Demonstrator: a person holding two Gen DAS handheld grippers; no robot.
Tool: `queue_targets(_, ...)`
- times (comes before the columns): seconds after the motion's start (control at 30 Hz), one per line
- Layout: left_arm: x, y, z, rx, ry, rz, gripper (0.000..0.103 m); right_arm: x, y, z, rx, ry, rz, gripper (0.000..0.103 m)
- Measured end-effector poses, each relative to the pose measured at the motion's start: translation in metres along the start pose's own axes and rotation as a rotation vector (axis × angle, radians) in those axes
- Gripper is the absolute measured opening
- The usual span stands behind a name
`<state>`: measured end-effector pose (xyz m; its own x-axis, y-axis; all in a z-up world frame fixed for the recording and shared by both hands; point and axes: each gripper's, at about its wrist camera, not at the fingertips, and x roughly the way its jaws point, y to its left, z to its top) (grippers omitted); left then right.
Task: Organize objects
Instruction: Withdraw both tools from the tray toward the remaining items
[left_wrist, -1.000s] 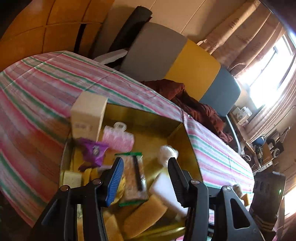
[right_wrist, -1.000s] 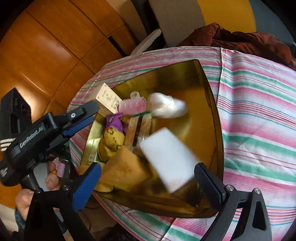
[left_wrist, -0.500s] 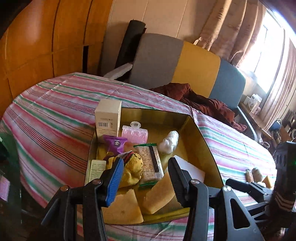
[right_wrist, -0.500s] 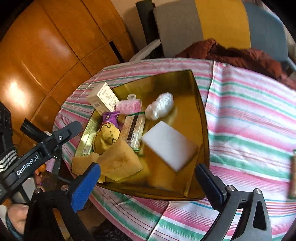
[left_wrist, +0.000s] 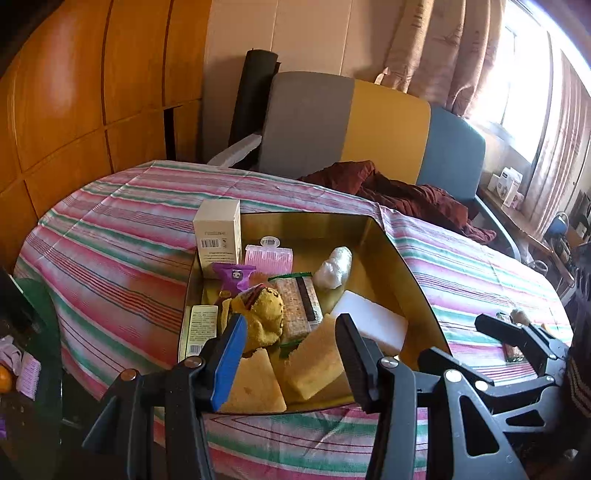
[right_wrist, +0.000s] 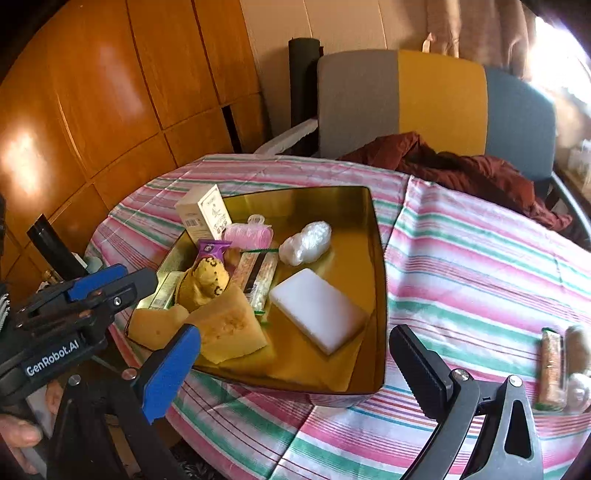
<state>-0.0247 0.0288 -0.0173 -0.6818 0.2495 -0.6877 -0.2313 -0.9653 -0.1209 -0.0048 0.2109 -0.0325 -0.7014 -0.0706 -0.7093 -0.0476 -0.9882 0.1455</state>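
Note:
A gold tray (left_wrist: 402, 258) (right_wrist: 380, 280) sits on the striped tablecloth. In it lie a white foam block (left_wrist: 369, 325) (right_wrist: 317, 310), two yellow sponges (left_wrist: 317, 365) (right_wrist: 225, 325), a yellow cloth bundle (left_wrist: 264, 314), a snack bar (left_wrist: 299, 306), a clear plastic wad (right_wrist: 306, 242), a pink comb case (left_wrist: 269, 254), a purple packet (left_wrist: 236, 275) and a cream box (left_wrist: 218, 232) (right_wrist: 203, 214). My left gripper (left_wrist: 291, 354) (right_wrist: 122, 286) hovers open over the tray's near left corner, holding nothing. My right gripper (right_wrist: 295, 373) (left_wrist: 458, 339) stands wide open above the tray's near edge, also empty.
More small items, among them a wrapped snack bar (right_wrist: 550, 365), lie on the cloth to the right of the tray. A grey, yellow and blue chair (left_wrist: 351, 129) with a dark red garment (right_wrist: 461, 166) stands behind the table. Wooden panels line the left.
The white block, blurred between the right fingers a second ago, now lies still in the tray. Both grippers have drawn back and up from the tray, and both views have levelled.

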Motion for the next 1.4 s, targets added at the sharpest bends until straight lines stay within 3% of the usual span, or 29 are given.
queue_targets(0.27, -0.007, -0.011, -0.002, 0.045, -0.032, 0.033, 0.050, -0.013, -0.011, -0.005, -0.005, -0.045, -0.072, 0.103)
queue_targets(0.6, -0.008, -0.030, -0.003, 0.098, -0.024, 0.011, 0.050, -0.026, -0.044, -0.014, 0.024, -0.076, -0.159, 0.103)
queue_targets(1.2, -0.001, -0.089, -0.008, 0.245, 0.020, -0.113, 0.050, -0.069, -0.176, -0.039, 0.238, -0.046, -0.357, 0.103)
queue_targets(1.4, 0.005, -0.116, -0.014, 0.306, 0.061, -0.186, 0.050, -0.096, -0.224, -0.047, 0.322, -0.054, -0.422, 0.103)
